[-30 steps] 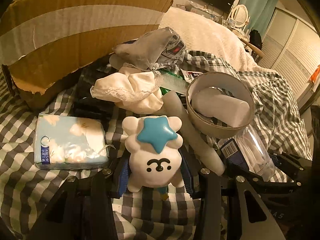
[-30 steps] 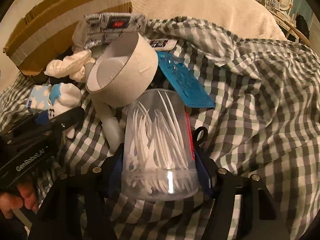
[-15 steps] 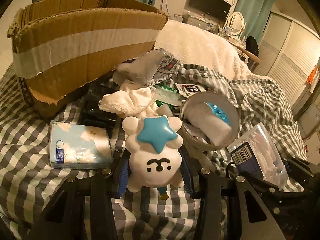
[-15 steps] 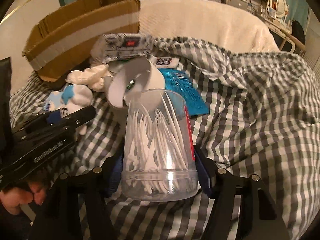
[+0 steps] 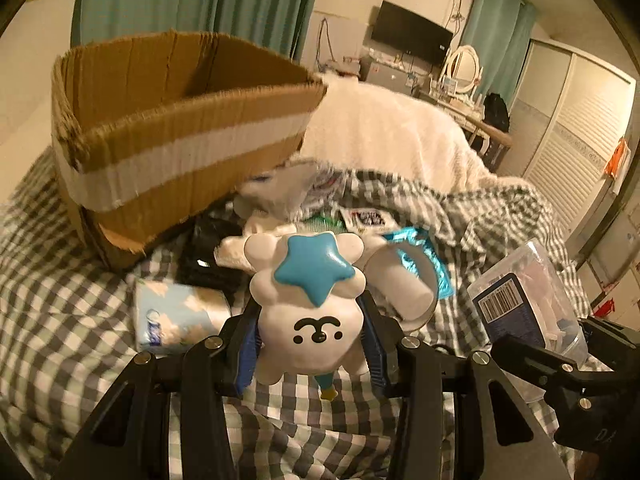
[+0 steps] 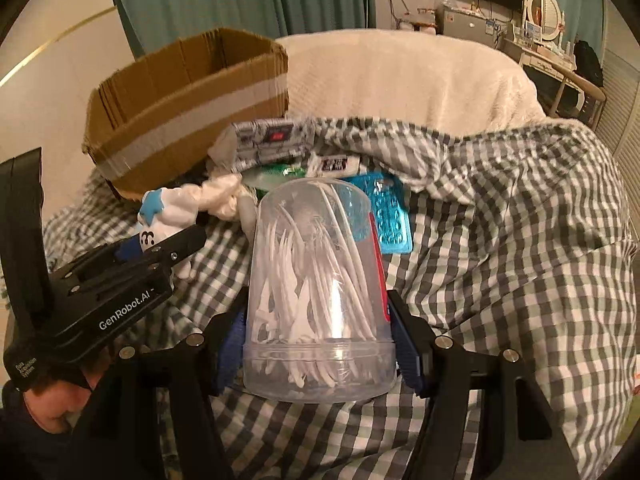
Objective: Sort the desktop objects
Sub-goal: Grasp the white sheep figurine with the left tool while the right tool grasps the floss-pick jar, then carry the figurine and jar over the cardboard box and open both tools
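Note:
My left gripper (image 5: 310, 340) is shut on a white bear toy with a blue star (image 5: 308, 304) and holds it above the checked cloth; the toy also shows in the right wrist view (image 6: 160, 220). My right gripper (image 6: 318, 344) is shut on a clear jar of white floss picks (image 6: 316, 292), also lifted; the jar shows at the right of the left wrist view (image 5: 528, 300). An open cardboard box (image 5: 180, 132) stands at the back left, also in the right wrist view (image 6: 188, 108).
On the checked cloth (image 6: 520, 240) lie a tissue pack (image 5: 176, 316), a white tape roll (image 5: 404, 284), a blue blister pack (image 6: 386, 216), a white lace cloth (image 6: 218, 196), a silver packet (image 6: 272, 140) and a black object (image 5: 204, 264). A white blanket (image 6: 400, 80) lies behind.
Both grippers have risen with their objects and tilted up, so the box top and the room now show. The pile sits lower and farther in both views.

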The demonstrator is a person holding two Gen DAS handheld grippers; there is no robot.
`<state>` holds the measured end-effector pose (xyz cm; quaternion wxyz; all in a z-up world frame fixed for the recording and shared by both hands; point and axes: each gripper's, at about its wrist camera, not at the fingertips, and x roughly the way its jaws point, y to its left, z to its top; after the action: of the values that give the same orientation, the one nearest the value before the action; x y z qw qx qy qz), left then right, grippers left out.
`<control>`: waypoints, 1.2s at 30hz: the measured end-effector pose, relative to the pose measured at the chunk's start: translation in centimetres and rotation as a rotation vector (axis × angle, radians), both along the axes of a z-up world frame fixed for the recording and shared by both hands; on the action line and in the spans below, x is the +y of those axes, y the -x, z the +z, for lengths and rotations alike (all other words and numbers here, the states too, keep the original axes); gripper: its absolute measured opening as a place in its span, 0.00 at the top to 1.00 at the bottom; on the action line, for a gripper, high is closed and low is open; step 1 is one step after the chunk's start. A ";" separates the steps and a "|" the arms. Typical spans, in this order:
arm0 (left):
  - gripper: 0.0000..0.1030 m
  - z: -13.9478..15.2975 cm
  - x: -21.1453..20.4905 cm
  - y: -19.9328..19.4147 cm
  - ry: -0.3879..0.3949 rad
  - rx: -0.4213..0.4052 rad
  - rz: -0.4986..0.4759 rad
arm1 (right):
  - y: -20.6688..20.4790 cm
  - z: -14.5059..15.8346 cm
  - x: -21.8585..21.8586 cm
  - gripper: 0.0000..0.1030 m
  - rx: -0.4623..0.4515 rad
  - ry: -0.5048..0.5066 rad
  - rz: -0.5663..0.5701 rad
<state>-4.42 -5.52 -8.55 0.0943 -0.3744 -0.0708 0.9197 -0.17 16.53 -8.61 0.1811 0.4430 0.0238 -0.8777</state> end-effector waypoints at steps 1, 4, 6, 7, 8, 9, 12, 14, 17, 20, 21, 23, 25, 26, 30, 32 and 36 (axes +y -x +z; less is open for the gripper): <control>0.56 0.4 -0.1 -0.2 -0.003 0.011 0.003 | -0.1 0.3 0.1 0.39 0.005 0.006 0.001; 0.56 1.9 -0.6 -0.7 -0.009 0.048 0.017 | -0.5 1.5 0.0 0.39 0.027 0.029 0.006; 0.56 2.9 -1.1 -1.0 -0.013 0.072 0.029 | -0.7 2.6 0.0 0.39 0.042 0.046 0.010; 0.56 3.5 -1.3 -1.2 -0.018 0.085 0.034 | -0.8 3.0 0.0 0.39 0.047 0.056 0.012; 0.56 4.0 -1.4 -1.3 -0.020 0.093 0.038 | -0.9 3.6 0.0 0.39 0.054 0.069 0.016; 0.56 4.4 -1.6 -1.4 -0.023 0.103 0.040 | -1.0 4.0 0.1 0.39 0.059 0.080 0.020; 0.56 6.0 -2.0 -1.7 -0.029 0.140 0.050 | -1.4 5.6 -0.2 0.39 0.094 0.098 0.022; 0.56 7.1 -2.3 -2.0 -0.026 0.167 0.055 | -1.5 6.6 -0.6 0.39 0.120 0.100 0.031; 0.56 8.4 -2.7 -2.3 -0.023 0.198 0.066 | -1.6 8.0 -1.2 0.39 0.146 0.114 0.048; 0.56 9.5 -3.5 -2.3 -0.029 0.220 0.074 | -1.5 9.0 -1.8 0.39 0.162 0.123 0.065; 0.56 9.8 -3.7 -2.4 -0.029 0.227 0.078 | -1.4 9.4 -1.9 0.39 0.166 0.129 0.070; 0.56 10.6 -4.2 -2.2 -0.031 0.243 0.091 | -1.2 10.0 -2.2 0.39 0.172 0.140 0.081; 0.56 11.3 -4.7 -2.0 -0.035 0.255 0.103 | -0.9 10.7 -2.5 0.39 0.184 0.145 0.090; 0.56 11.7 -5.1 -1.9 -0.035 0.264 0.112 | -0.7 11.2 -2.8 0.39 0.194 0.147 0.095; 0.56 13.5 -6.4 -1.2 -0.026 0.301 0.145 | 0.1 12.7 -3.8 0.39 0.216 0.171 0.119; 0.56 14.3 -7.1 -0.8 -0.025 0.315 0.166 | 0.7 13.4 -4.6 0.39 0.226 0.179 0.134; 0.56 15.9 -8.7 0.5 -0.026 0.344 0.195 | 2.2 15.1 -6.1 0.39 0.249 0.204 0.158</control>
<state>-4.96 -14.18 7.34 0.0202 -0.2020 -0.1014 0.9739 -2.33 10.39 6.45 0.2891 0.3071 -0.0082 -0.9067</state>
